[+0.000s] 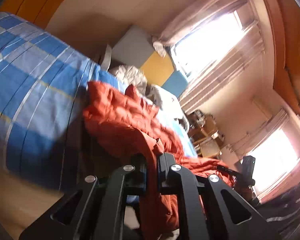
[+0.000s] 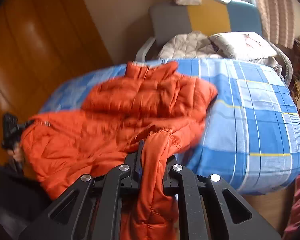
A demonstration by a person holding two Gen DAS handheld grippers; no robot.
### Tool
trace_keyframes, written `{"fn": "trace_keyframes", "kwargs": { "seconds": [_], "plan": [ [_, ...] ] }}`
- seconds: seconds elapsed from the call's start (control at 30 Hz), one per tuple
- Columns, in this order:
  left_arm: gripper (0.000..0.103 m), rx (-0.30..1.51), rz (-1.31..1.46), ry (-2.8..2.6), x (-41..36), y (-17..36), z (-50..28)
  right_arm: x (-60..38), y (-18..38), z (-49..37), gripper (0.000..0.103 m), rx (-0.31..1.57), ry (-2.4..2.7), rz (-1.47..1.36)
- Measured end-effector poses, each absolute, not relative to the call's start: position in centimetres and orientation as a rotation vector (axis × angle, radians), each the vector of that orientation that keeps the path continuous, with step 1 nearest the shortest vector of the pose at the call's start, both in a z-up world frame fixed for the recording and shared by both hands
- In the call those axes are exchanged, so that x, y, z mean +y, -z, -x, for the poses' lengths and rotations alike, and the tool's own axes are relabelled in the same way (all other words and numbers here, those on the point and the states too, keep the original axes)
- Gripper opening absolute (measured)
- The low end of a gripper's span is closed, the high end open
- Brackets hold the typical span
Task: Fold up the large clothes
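Both tools, left tool (image 1: 152, 158) and right tool (image 2: 153, 156), pinch the orange jacket (image 2: 130, 104) (jaws nearly closed).

Blue checked bedsheet (image 2: 250, 110); grey-yellow-blue headboard (image 2: 206, 18); pale quilted bedding (image 2: 190, 44); wooden wardrobe (image 2: 30, 50); bright curtained window (image 1: 210, 40).

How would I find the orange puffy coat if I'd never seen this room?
Look for the bed with the blue checked sheet. The orange puffy jacket sprawls across it, its collar towards the grey, yellow and blue headboard. Beyond it lies pale grey-white bedding; the jacket alone is bright orange and quilted.
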State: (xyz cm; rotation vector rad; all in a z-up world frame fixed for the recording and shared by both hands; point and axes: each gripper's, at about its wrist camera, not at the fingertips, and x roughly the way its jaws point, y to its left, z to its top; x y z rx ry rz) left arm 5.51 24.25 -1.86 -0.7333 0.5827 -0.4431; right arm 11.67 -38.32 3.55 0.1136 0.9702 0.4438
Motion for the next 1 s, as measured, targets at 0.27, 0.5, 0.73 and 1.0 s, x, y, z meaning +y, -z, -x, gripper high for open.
{"fn": "trace_keyframes", "kwargs": {
  "seconds": [0.27, 0.5, 0.73, 1.0],
  "plan": [
    [0.007, 0.508, 0.731, 0.451, 23.9, 0.1, -12.4, -38.2, -3.7, -17.5, 0.011, 0.917, -0.401, -0.123],
    [0.006, 0.520, 0.726, 0.427, 23.4, -0.2, -19.1, -38.0, -1.9, -23.0, 0.011, 0.909, -0.349, -0.125],
    [0.006, 0.587, 0.738, 0.335, 24.2, 1.5, -25.3, -38.1, 1.2, -28.4, 0.011, 0.955, -0.276, -0.153],
    [0.007, 0.664, 0.719, 0.270, 24.0, 3.6, -30.6, -38.0, 4.3, -32.0, 0.011, 0.999, -0.224, -0.186]
  ]
}}
